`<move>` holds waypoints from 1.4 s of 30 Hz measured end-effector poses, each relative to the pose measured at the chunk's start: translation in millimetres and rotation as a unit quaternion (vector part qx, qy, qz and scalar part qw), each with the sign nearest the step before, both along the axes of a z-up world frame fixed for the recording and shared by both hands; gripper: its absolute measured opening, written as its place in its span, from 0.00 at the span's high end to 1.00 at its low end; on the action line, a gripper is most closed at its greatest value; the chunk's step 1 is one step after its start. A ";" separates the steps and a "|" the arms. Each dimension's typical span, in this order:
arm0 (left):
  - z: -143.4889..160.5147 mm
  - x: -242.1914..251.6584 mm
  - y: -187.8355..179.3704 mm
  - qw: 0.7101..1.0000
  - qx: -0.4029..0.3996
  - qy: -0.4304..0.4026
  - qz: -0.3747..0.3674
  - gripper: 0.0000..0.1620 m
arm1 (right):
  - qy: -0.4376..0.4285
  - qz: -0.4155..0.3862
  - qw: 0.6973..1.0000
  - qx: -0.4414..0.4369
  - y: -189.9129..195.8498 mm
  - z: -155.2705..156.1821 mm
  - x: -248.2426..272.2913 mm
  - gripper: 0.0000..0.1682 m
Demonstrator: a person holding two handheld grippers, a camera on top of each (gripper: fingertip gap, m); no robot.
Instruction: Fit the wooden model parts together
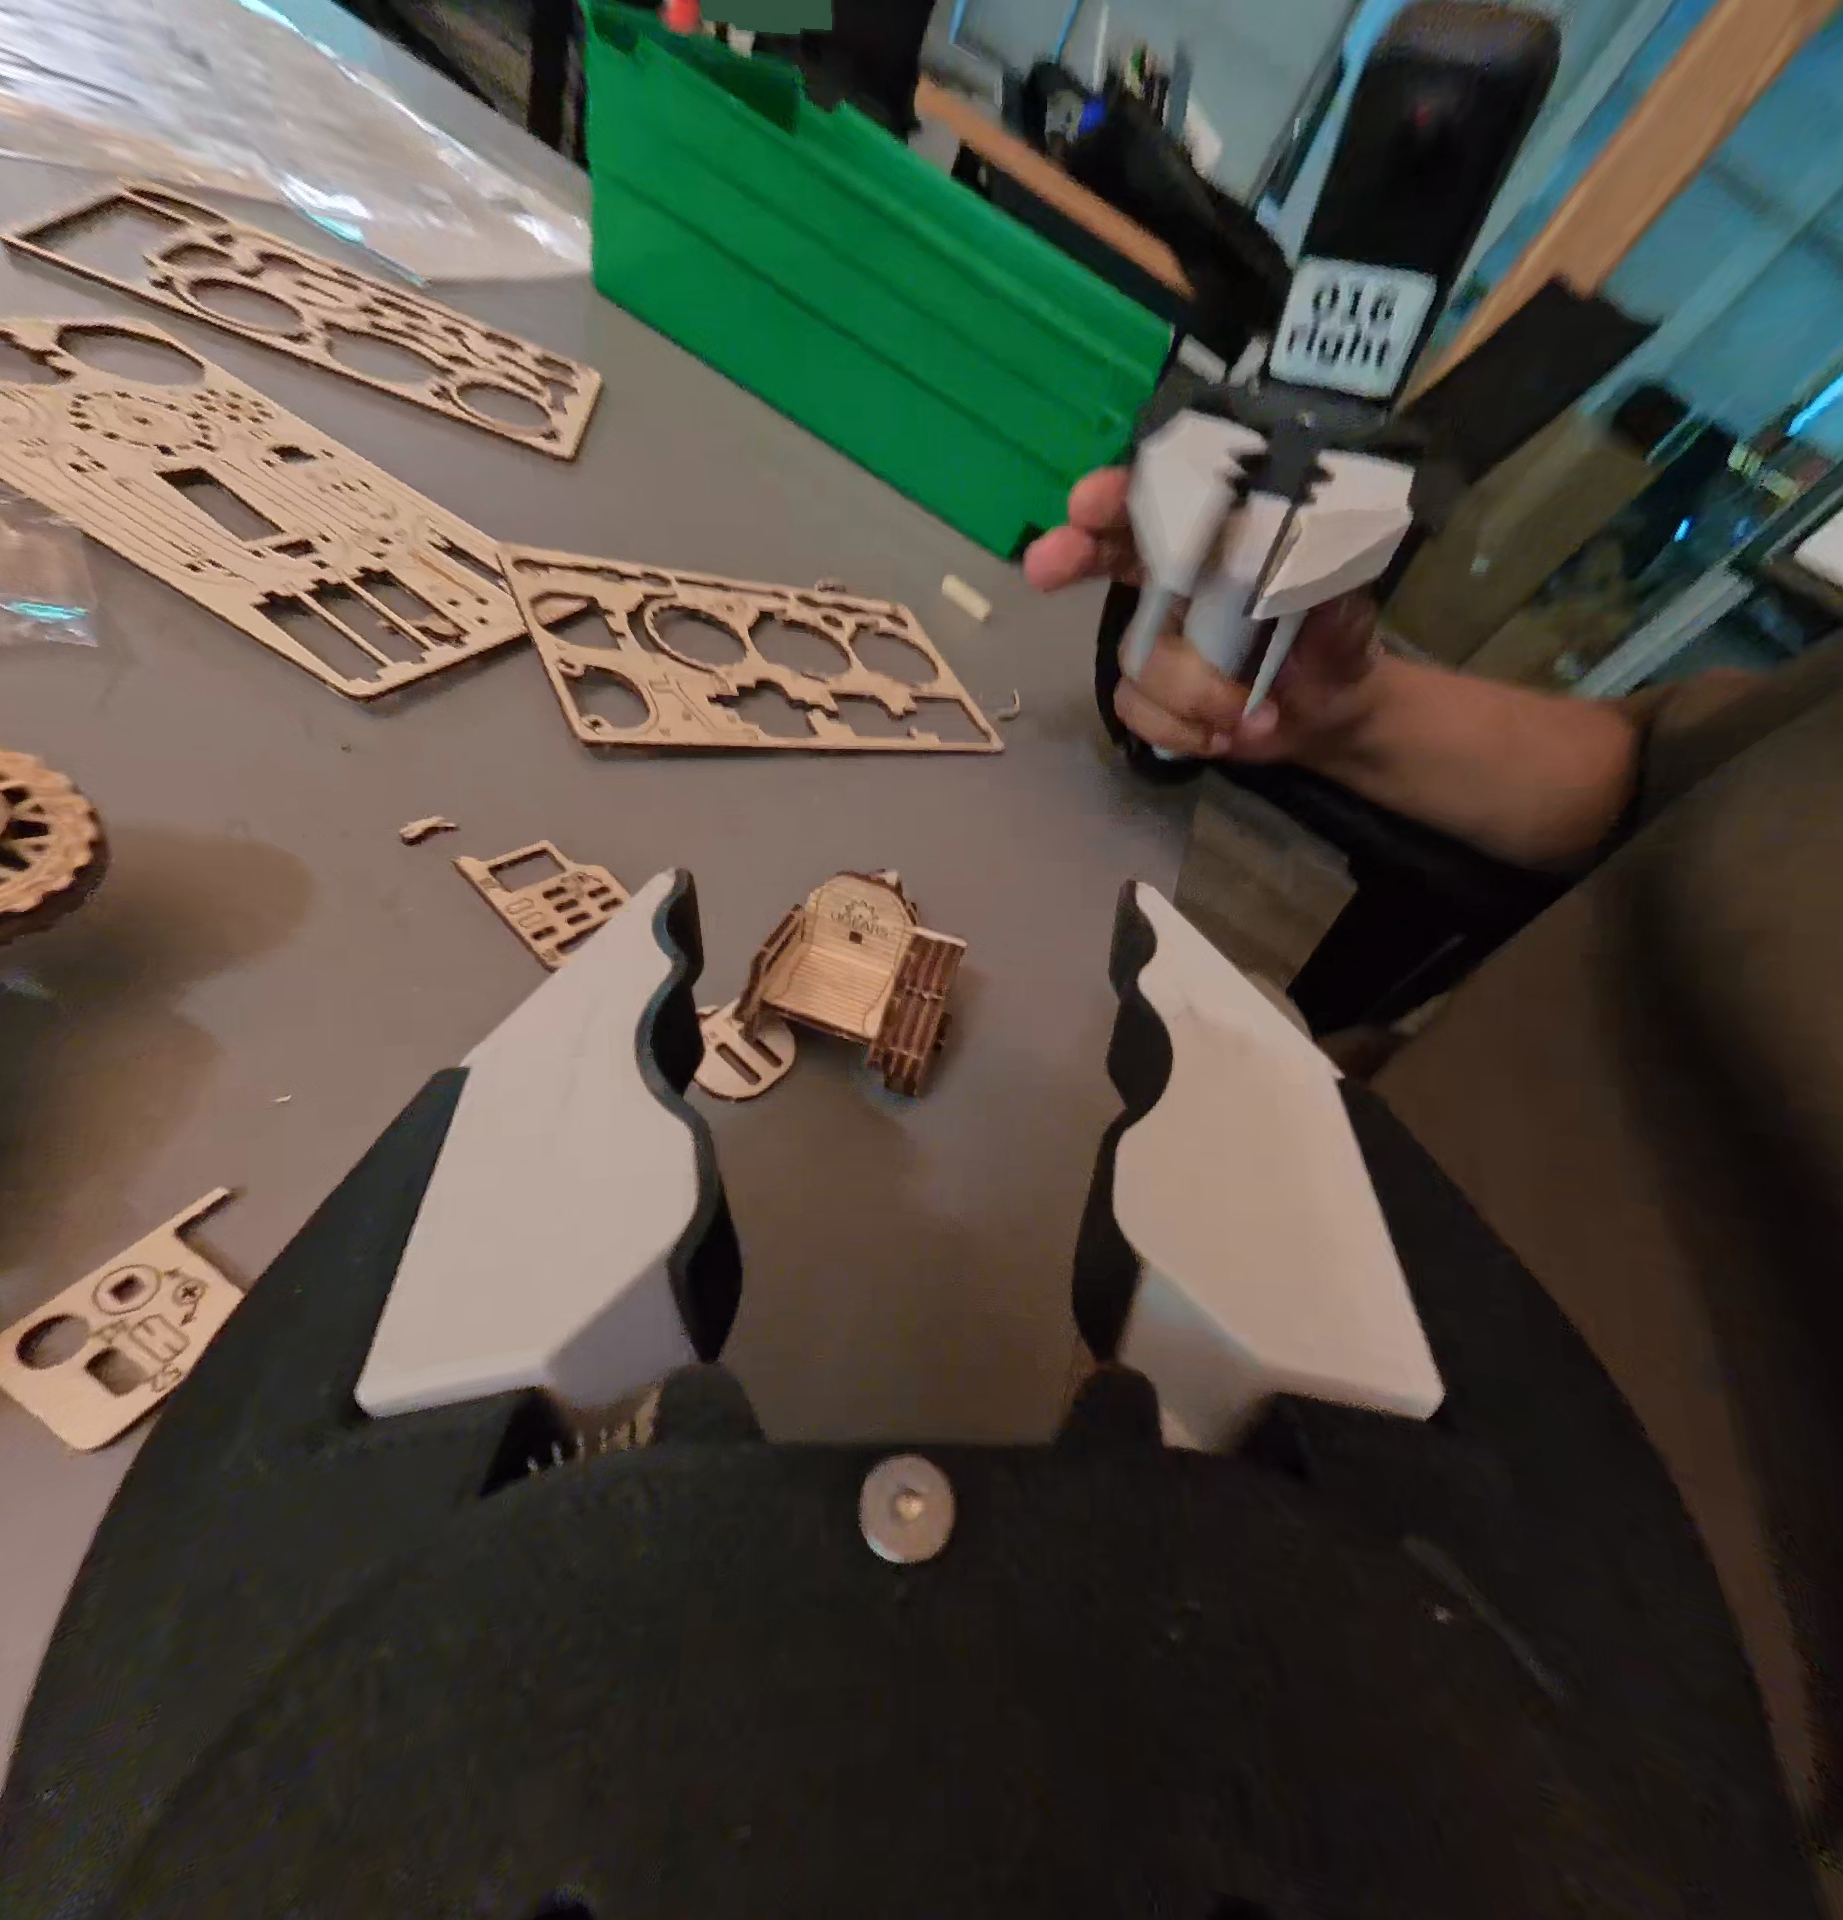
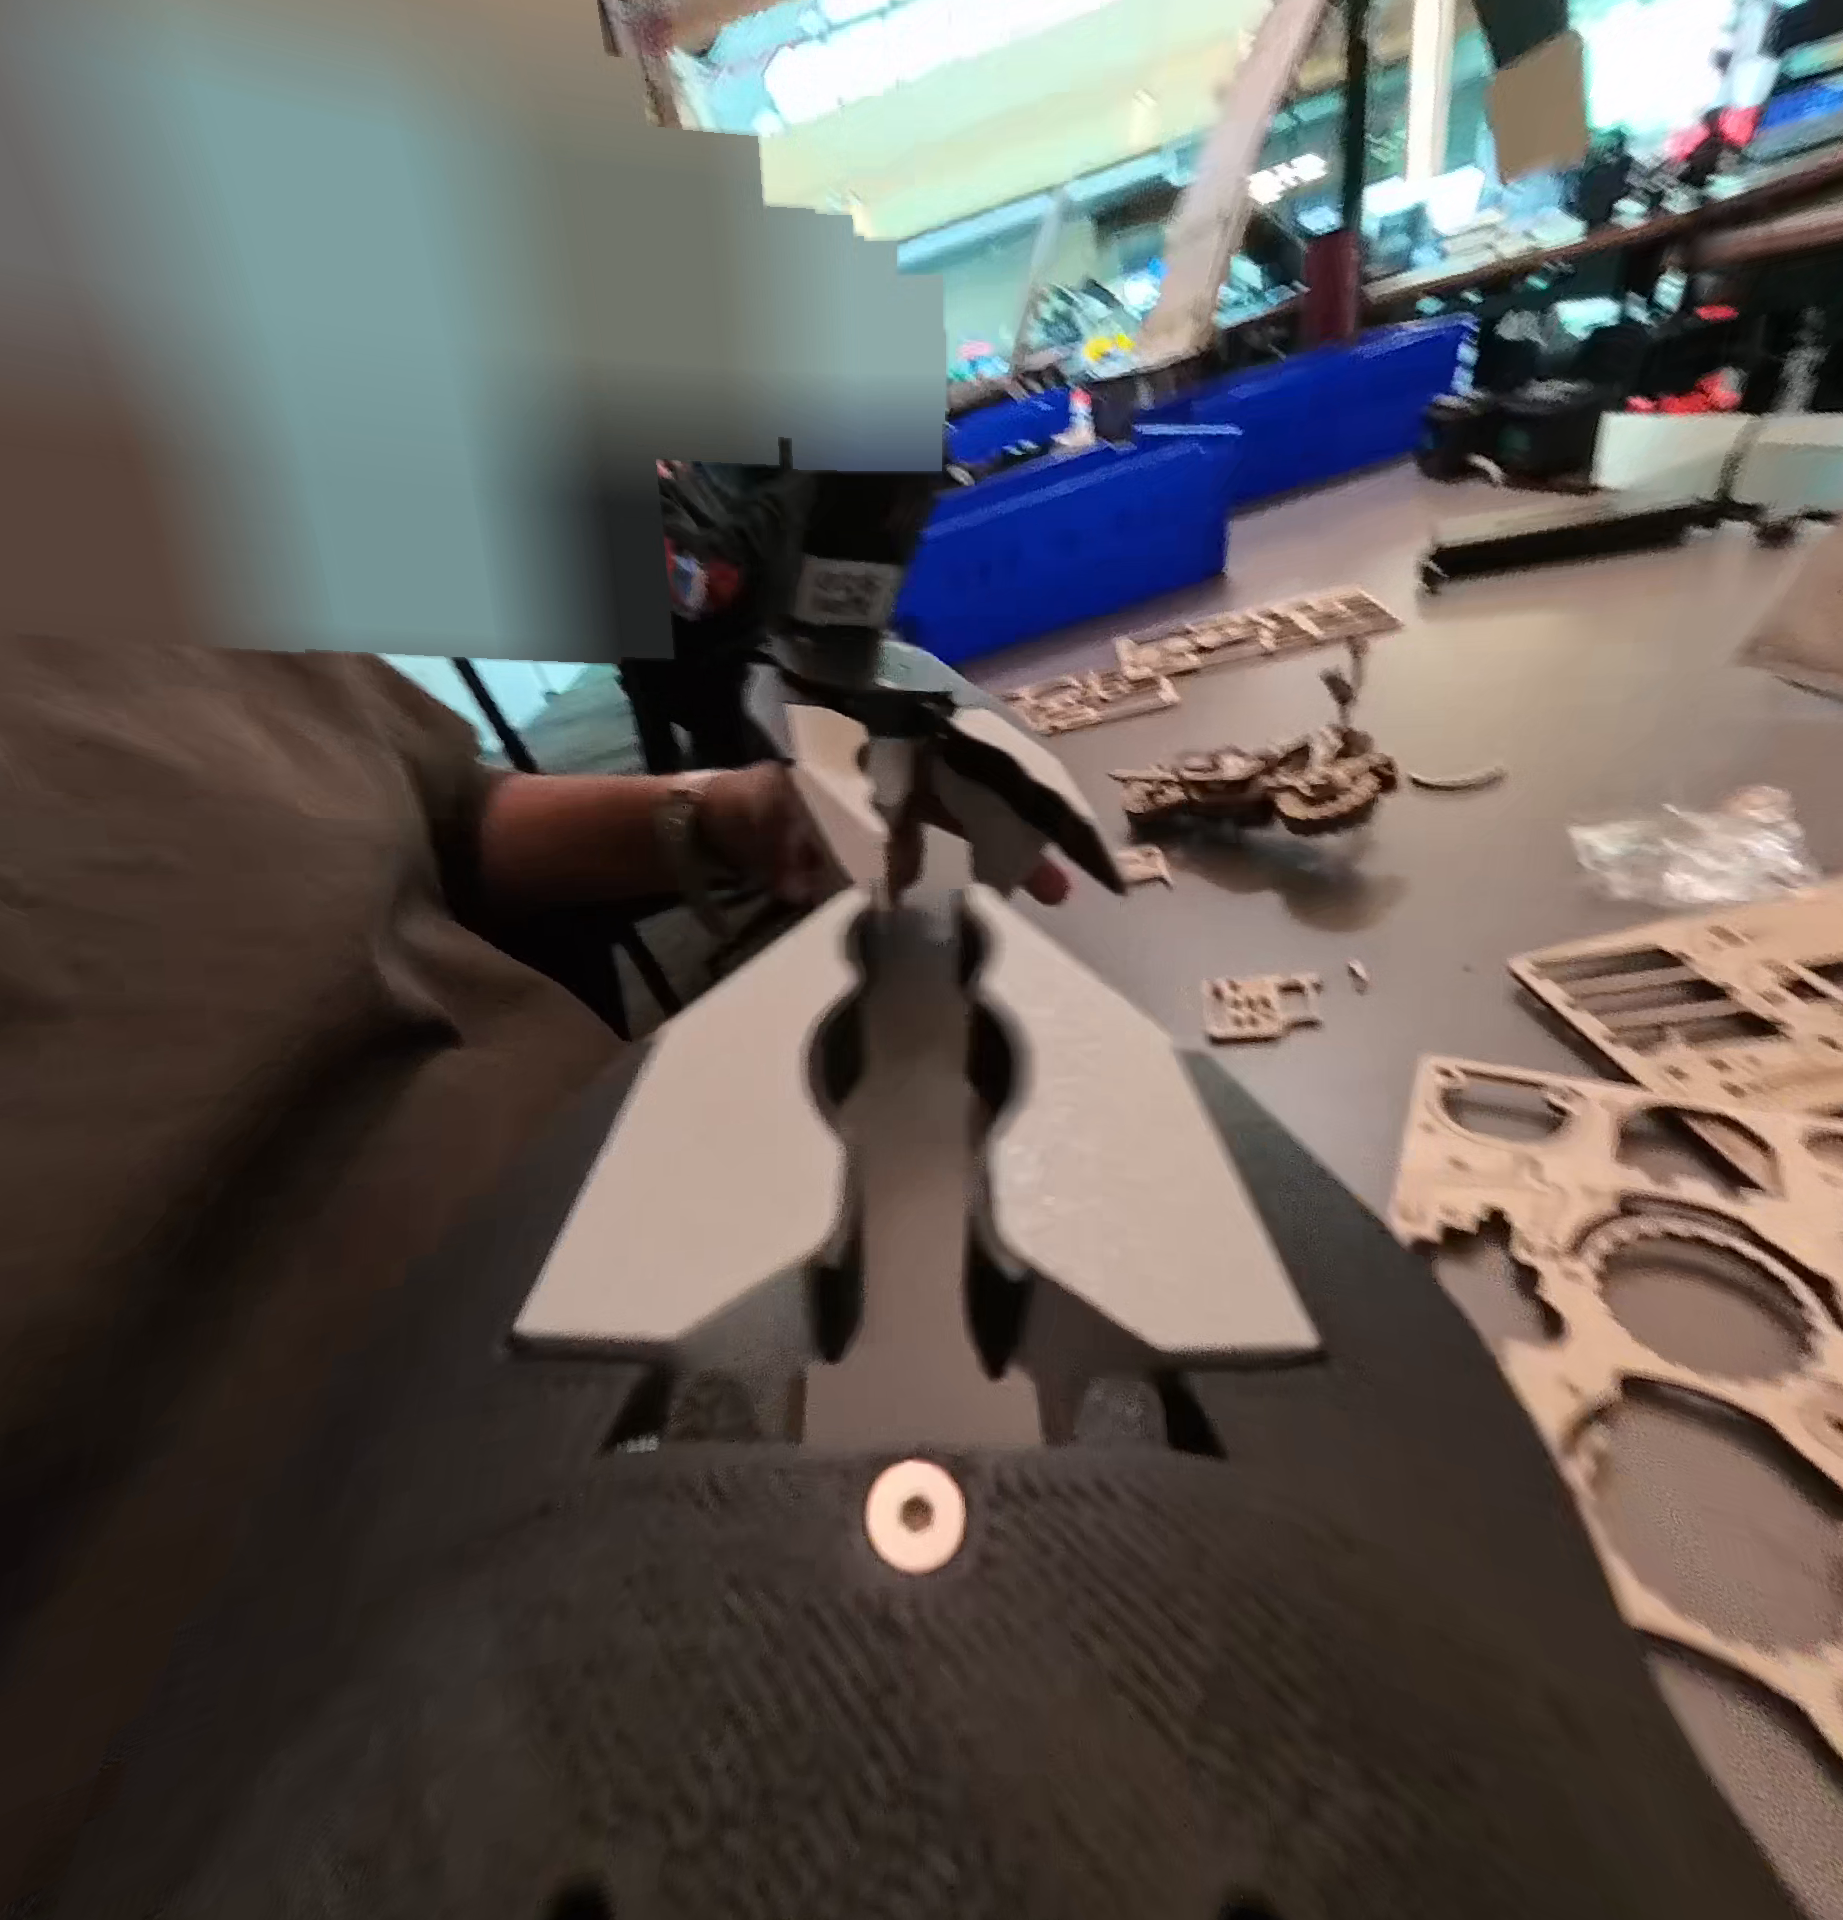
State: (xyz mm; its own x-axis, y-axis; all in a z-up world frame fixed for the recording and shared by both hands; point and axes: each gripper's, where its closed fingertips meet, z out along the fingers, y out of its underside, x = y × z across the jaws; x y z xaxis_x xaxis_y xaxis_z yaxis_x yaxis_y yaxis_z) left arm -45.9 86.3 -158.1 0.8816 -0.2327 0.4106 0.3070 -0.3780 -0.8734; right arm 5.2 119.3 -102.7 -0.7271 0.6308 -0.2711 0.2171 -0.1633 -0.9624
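Grey counter (image 1: pixel 896 1195), wide, littered with wood. Green bin (image 1: pixel 844 291) at its far edge. Three punched-out wooden sheets (image 1: pixel 304 312) lie flat across the left side. Left hand-held gripper (image 1: pixel 901 914) hovers low over the counter, fingers wide apart, nothing between them. Right hand-held gripper (image 2: pixel 912 914) raised off the counter edge, gap narrow, empty. Small wooden chair model (image 1: pixel 855 982) stands on the counter just beyond the left fingertips, a round slotted piece (image 1: pixel 745 1060) touching its base. Small grid-cut part (image 1: pixel 543 899) lies nearby, left.
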 end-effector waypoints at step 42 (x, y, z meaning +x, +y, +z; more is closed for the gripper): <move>-3.5 -11.9 5.3 0.999 -0.008 -0.026 0.032 0.54 | -0.023 -0.111 0.987 0.114 38.1 -36.8 -29.5 0.75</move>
State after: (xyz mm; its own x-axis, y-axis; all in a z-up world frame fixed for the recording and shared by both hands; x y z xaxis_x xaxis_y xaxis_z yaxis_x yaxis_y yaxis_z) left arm -57.8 91.6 -161.6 0.8722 -0.1696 0.4588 0.3749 -0.3708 -0.8497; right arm -24.4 157.3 -139.5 -0.5545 0.8215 -0.1328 0.2438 0.0078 -0.9698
